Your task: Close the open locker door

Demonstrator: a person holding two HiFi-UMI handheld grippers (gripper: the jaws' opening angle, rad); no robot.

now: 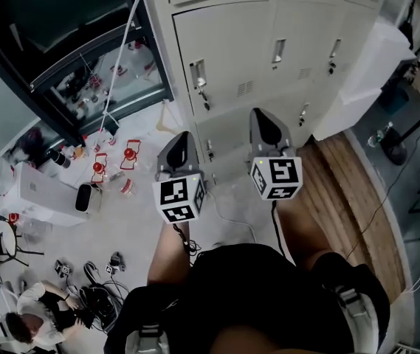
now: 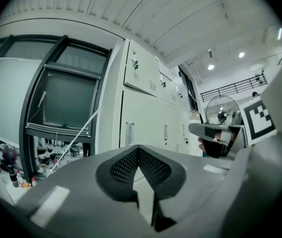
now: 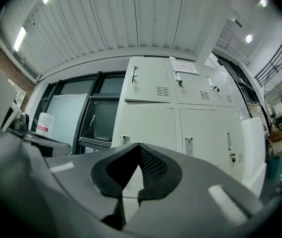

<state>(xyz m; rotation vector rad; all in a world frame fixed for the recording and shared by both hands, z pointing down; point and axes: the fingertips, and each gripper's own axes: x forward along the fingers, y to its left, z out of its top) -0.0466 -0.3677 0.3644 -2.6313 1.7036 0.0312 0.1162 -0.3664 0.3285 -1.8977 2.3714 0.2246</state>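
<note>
Two grippers, left gripper (image 2: 138, 148) and right gripper (image 3: 140, 148), both with jaws pressed together and nothing between them, held up short of the locker bank (image 1: 232, 57). Open locker door (image 1: 376, 72) at the bank's right end, swung out over the wooden floor strip, well apart from either gripper. Likely failure modes: closed tip skating off the smooth panel on a glancing push, or too hard a shove and a bounce back off the latch.
</note>
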